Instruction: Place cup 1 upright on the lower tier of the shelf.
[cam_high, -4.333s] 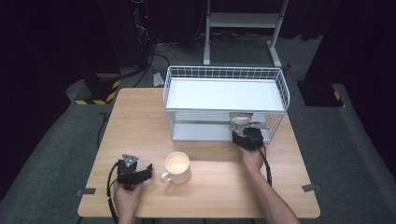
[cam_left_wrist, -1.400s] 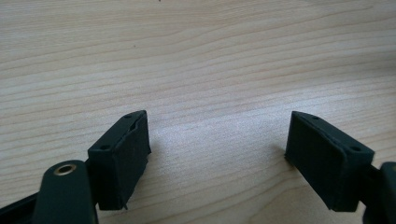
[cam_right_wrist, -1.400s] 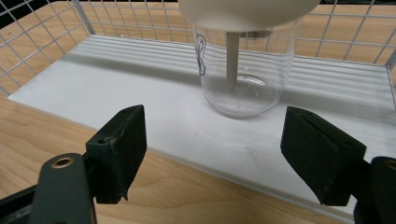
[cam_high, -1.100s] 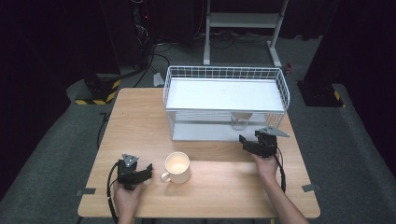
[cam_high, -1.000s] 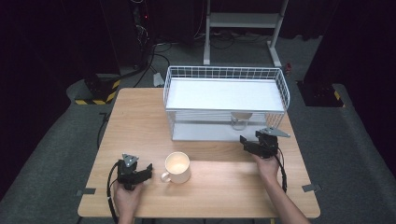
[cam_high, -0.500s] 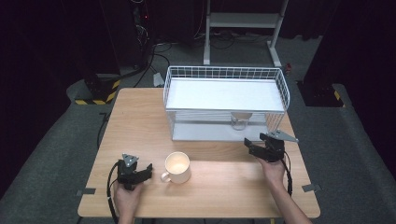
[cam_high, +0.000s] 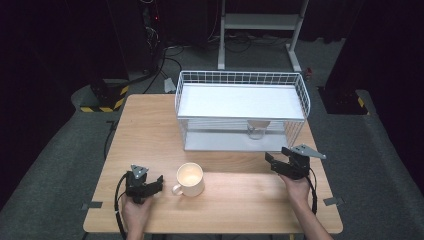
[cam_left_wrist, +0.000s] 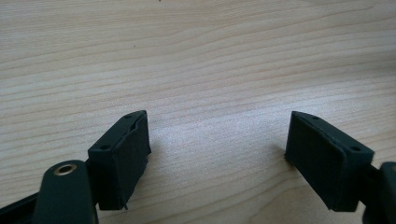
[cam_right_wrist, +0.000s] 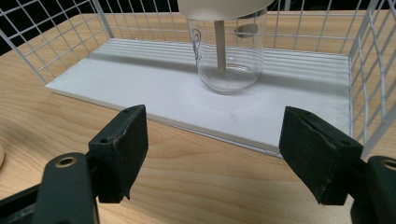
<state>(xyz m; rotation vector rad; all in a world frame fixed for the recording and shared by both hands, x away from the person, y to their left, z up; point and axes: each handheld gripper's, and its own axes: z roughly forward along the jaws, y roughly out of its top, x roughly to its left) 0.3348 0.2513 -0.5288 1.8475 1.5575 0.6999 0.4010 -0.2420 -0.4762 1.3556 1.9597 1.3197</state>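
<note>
Two grippers resting on a wooden table

The left gripper (cam_high: 156, 183) sits lower left beside a cream mug (cam_high: 189, 179); the right gripper (cam_high: 272, 163) sits lower right before a white wire rack (cam_high: 242, 111) holding a glass (cam_high: 256, 130).

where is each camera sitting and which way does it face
High view: above the person's side, looking forward and down on the table; both forearms, left gripper and right gripper show.
Left gripper view: rides the left gripper, facing down at bare wood between open jaws.
Right gripper view: rides the right gripper, facing the wire rack and glass jar on its lower shelf.
Shared: high and right gripper views both show rack and jar.
</note>
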